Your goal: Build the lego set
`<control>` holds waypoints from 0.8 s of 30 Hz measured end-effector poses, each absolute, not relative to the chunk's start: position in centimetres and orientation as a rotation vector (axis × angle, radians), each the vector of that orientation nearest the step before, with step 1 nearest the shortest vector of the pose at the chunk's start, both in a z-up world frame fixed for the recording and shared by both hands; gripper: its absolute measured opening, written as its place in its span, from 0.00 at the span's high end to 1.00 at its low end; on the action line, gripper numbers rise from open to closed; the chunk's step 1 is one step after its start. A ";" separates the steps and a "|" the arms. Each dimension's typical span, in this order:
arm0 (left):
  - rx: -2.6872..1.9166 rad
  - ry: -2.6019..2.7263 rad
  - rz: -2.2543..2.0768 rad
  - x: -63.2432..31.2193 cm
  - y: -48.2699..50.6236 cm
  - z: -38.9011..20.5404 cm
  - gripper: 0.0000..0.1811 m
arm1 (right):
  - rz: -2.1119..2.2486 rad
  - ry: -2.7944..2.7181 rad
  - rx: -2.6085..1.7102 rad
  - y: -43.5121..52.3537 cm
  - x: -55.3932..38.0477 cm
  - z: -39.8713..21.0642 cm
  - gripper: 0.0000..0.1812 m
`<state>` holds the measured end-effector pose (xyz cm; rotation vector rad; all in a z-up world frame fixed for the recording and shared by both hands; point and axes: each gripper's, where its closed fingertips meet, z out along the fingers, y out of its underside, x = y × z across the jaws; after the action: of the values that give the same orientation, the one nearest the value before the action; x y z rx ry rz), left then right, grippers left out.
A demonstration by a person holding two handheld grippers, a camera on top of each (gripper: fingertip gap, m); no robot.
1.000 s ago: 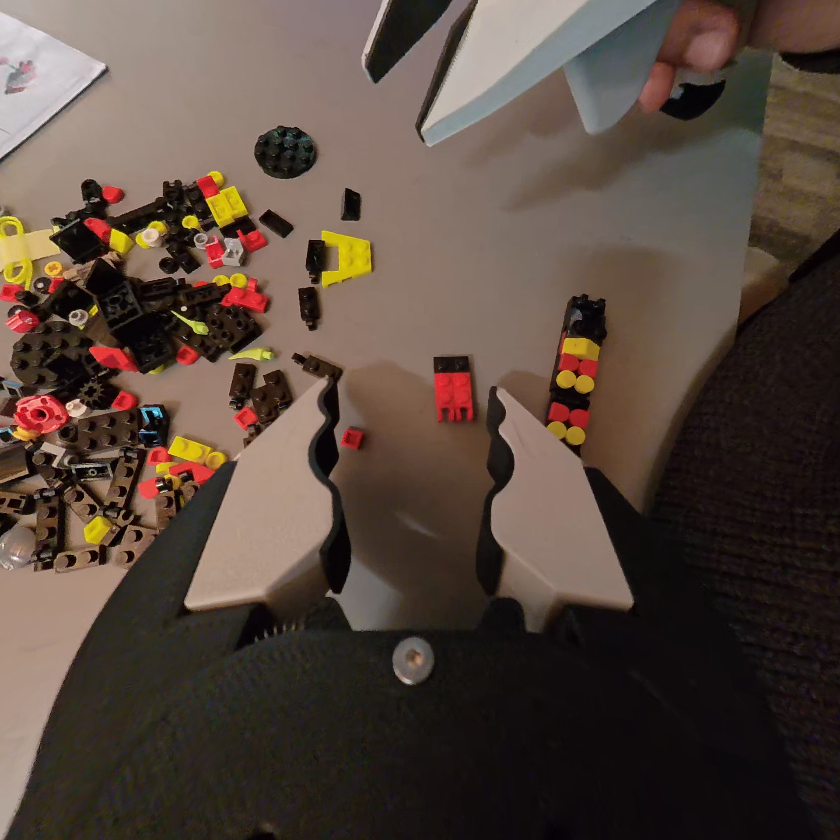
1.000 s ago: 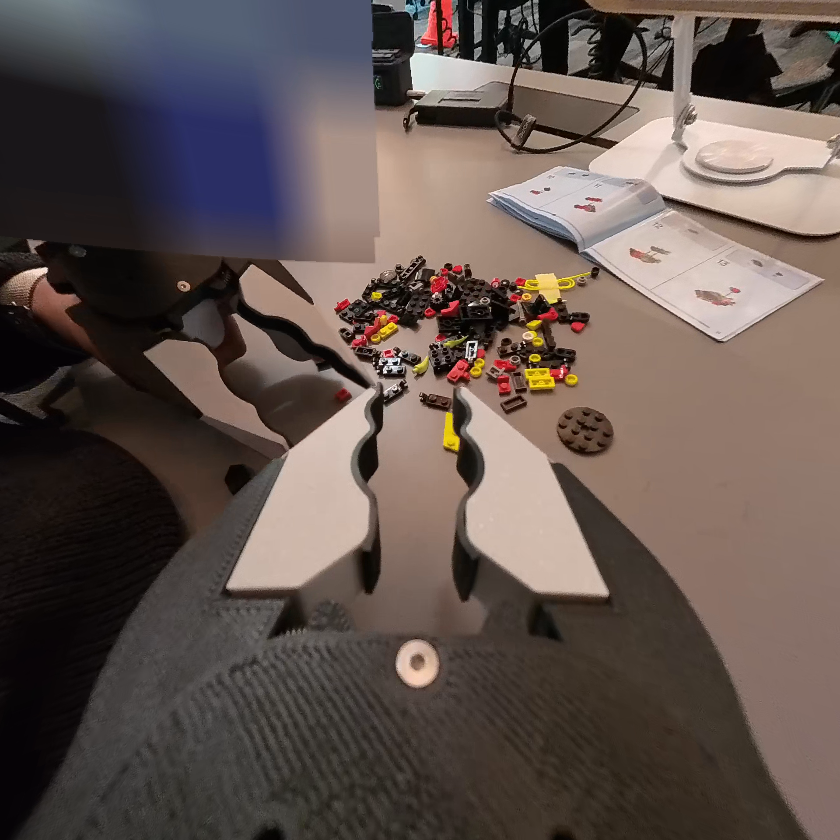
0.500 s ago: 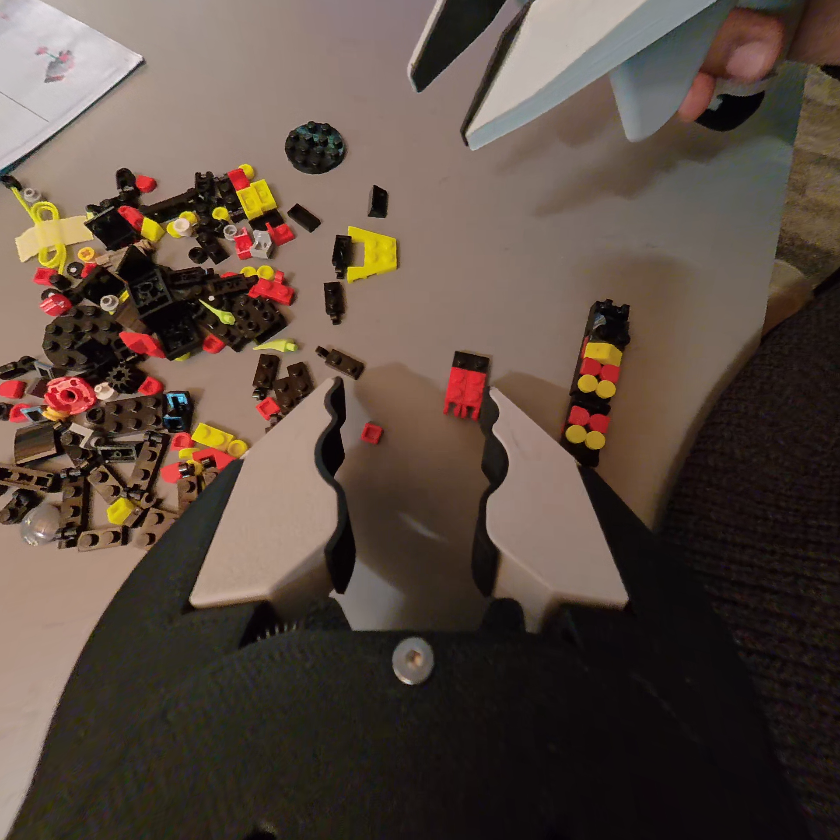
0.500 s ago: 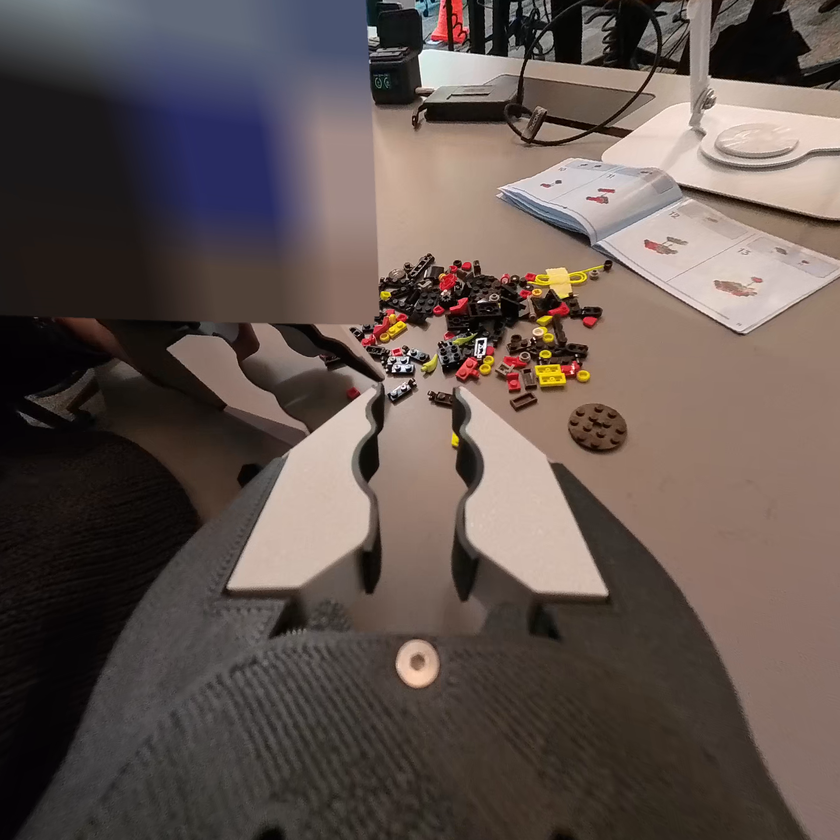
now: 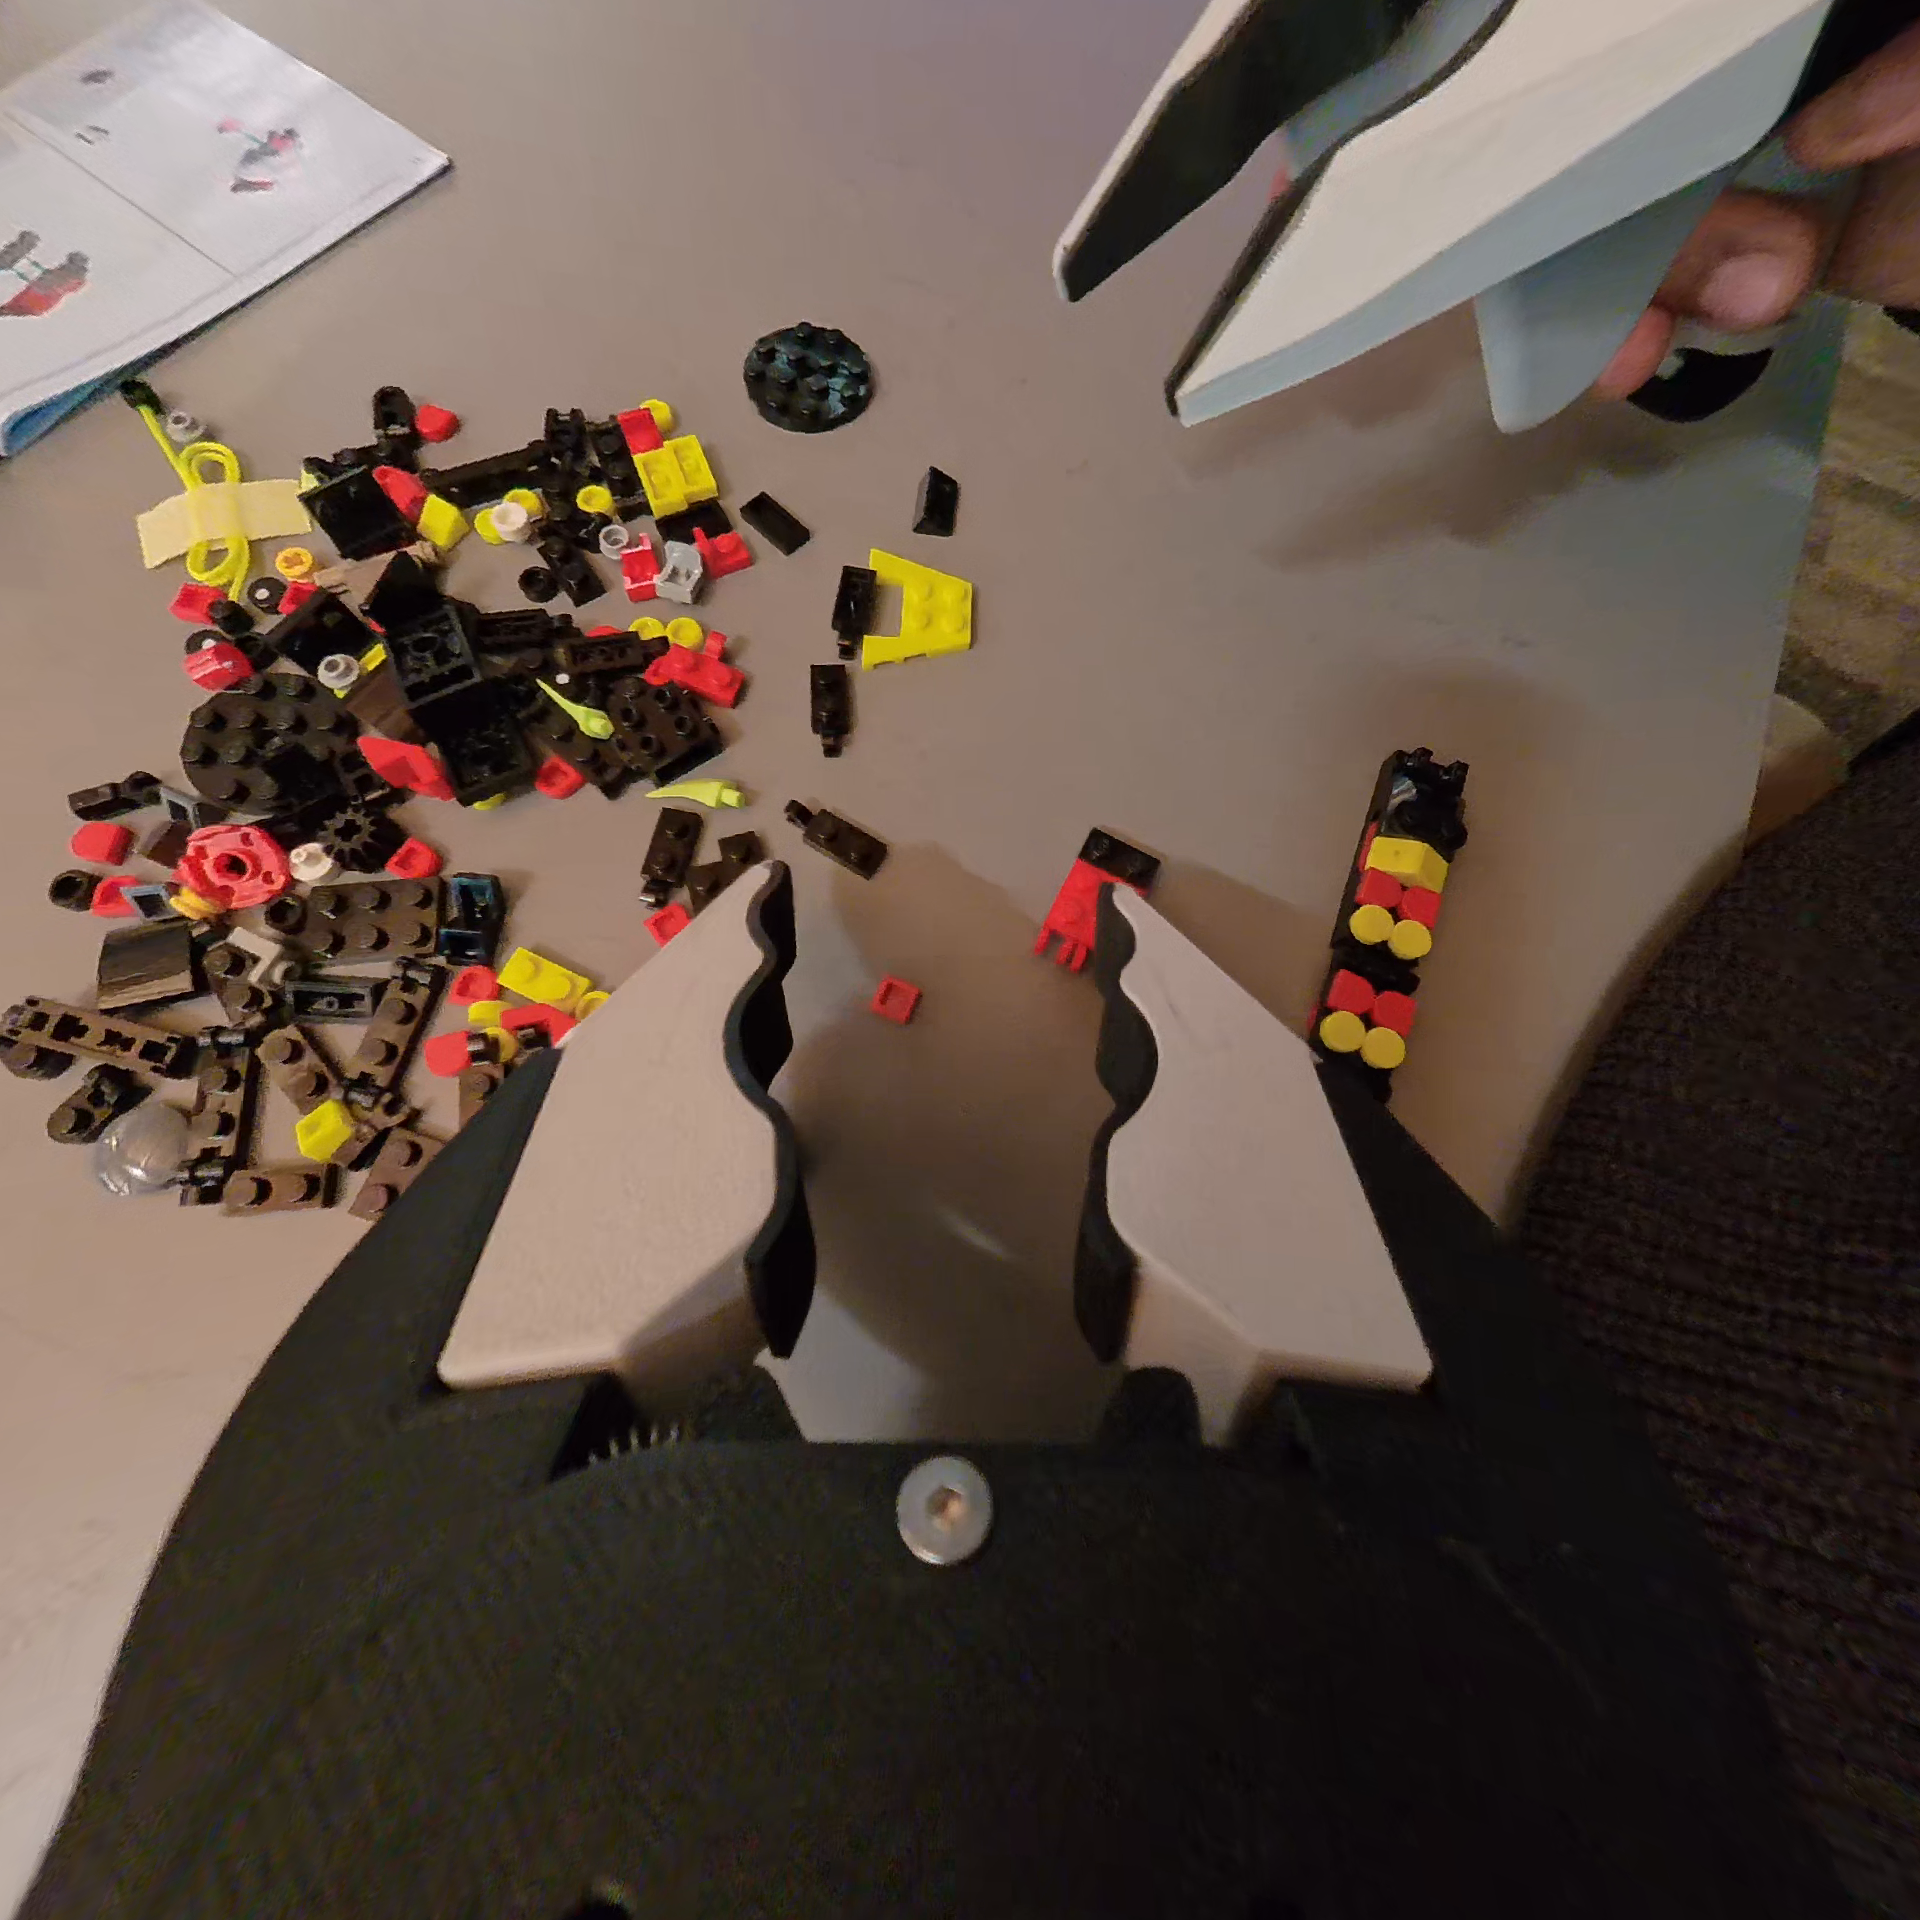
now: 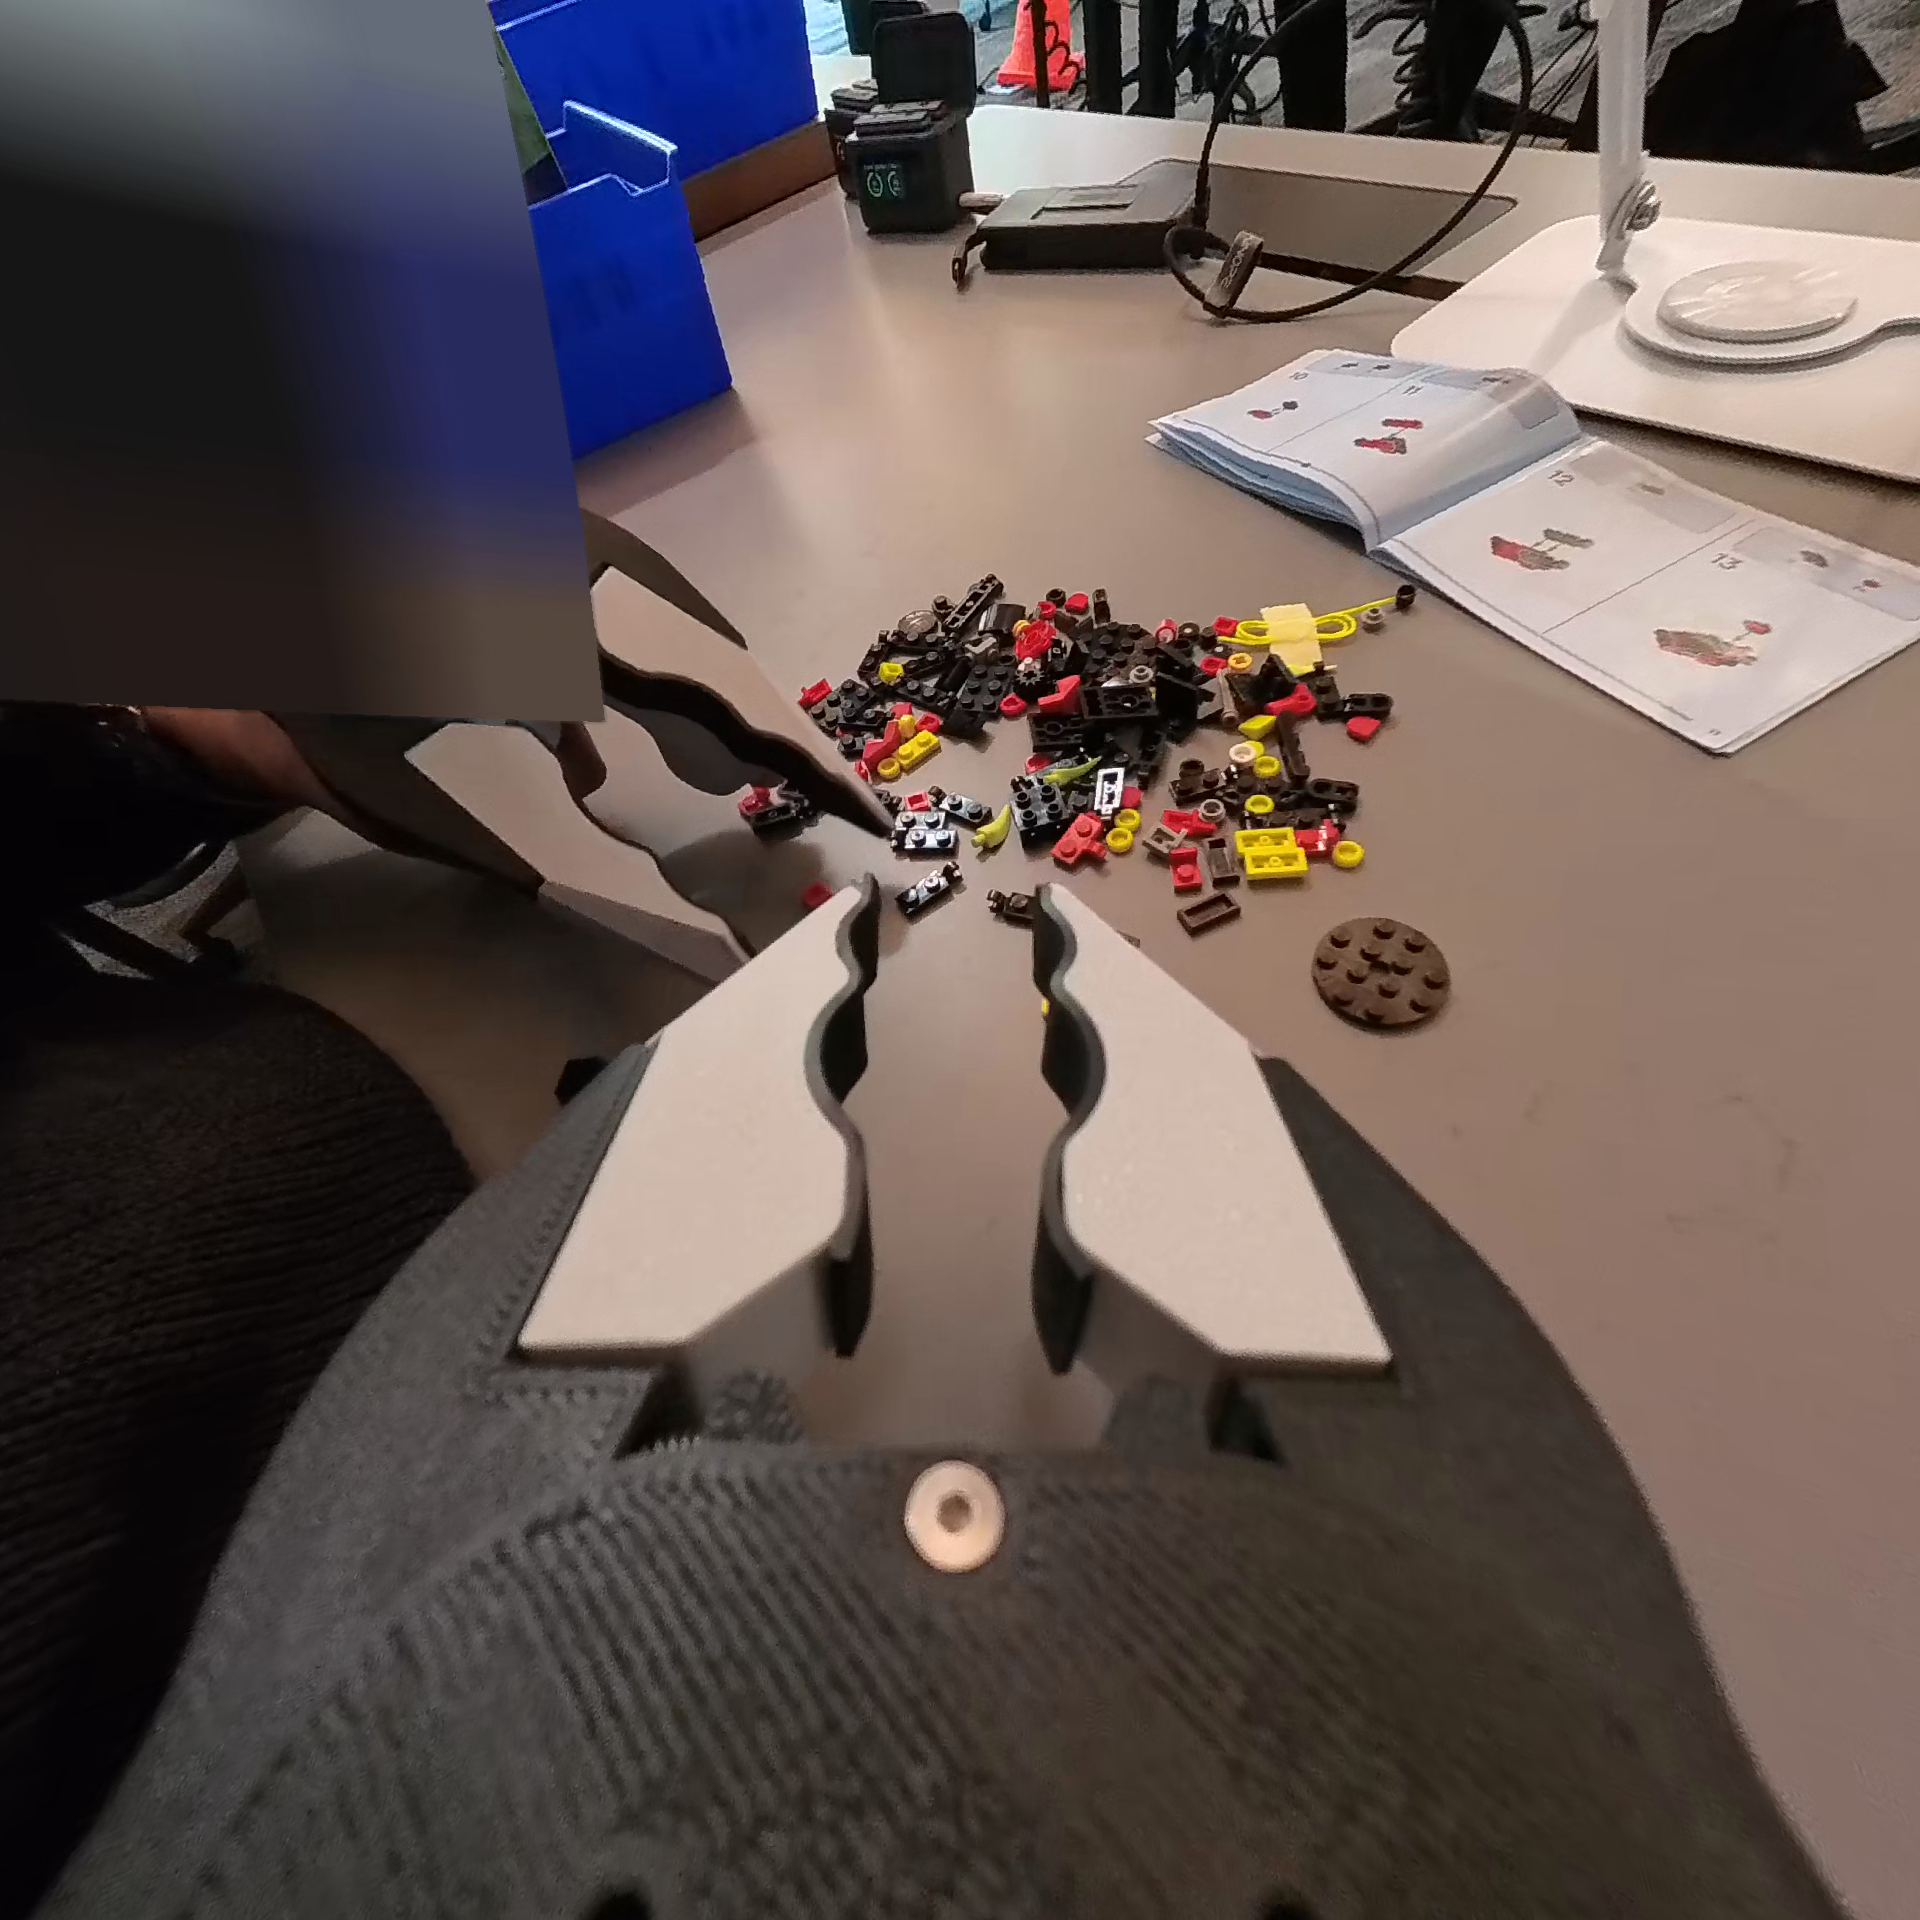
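My left gripper (image 5: pixel 940 894) is open and empty, low over the grey table (image 5: pixel 1195 644). A small red tile (image 5: pixel 896 1000) lies between its fingers. A red and black plate piece (image 5: pixel 1086 883) sits at its right fingertip, partly hidden. A long black, red and yellow assembly (image 5: pixel 1392 925) lies to the right near the table edge. My right gripper (image 6: pixel 953 894) is open and empty, held above the table short of the loose brick pile (image 6: pixel 1091 748). It also shows at the top right of the left wrist view (image 5: pixel 1127 343).
The brick pile (image 5: pixel 416 779) covers the left of the table. A yellow wedge plate (image 5: pixel 925 613) and a black round plate (image 5: pixel 808 372) lie apart from it. An open instruction booklet (image 6: pixel 1558 540), a white stand base (image 6: pixel 1714 322) and a blue bin (image 6: pixel 623 301) stand farther off. My hands' fingertips stand some 9 cm from each other.
My left gripper has swung left, so the small red tile now lies between its fingers and the red and black piece is at its right fingertip. My right gripper has drawn back from the pile.
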<state>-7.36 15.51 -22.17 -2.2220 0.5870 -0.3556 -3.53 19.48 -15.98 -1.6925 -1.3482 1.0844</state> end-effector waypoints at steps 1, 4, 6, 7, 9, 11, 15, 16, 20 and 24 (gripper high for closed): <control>-2.221 0.573 -0.356 -7.5 15.6 -22.1 0.69 | 1.085 -1.348 -1.693 19.5 -3.5 -16.0 0.84; -2.215 0.512 -0.358 -8.2 16.0 -21.7 0.70 | 1.087 -1.349 -1.693 19.5 -3.5 -16.0 0.84; -2.208 0.460 -0.385 -8.5 16.2 -21.4 0.70 | 1.088 -1.349 -1.693 19.5 -3.5 -16.0 0.84; -2.203 0.434 -0.405 -8.6 16.3 -21.2 0.70 | 1.088 -1.349 -1.693 19.4 -3.5 -16.0 0.84; -2.192 0.383 -0.445 -8.9 16.5 -20.8 0.70 | 1.089 -1.349 -1.694 19.4 -3.5 -16.0 0.84; -2.186 0.340 -0.479 -9.1 16.6 -20.6 0.70 | 1.090 -1.350 -1.694 19.4 -3.5 -16.0 0.84; -2.172 0.281 -0.536 -9.3 16.7 -20.2 0.70 | 1.091 -1.352 -1.693 19.3 -3.5 -16.0 0.84; -2.166 0.270 -0.547 -9.3 16.8 -20.0 0.71 | 1.091 -1.353 -1.693 19.3 -3.5 -16.0 0.84; -2.165 0.236 -0.573 -9.6 16.8 -19.9 0.71 | 1.093 -1.353 -1.693 19.3 -3.5 -16.0 0.85; -2.165 0.232 -0.577 -9.6 16.9 -19.9 0.71 | 1.094 -1.353 -1.694 19.3 -3.5 -16.0 0.85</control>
<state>-9.58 16.85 -19.93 -2.1648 0.2324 -0.5770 -3.54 19.30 -15.99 -1.6940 -1.3534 1.0944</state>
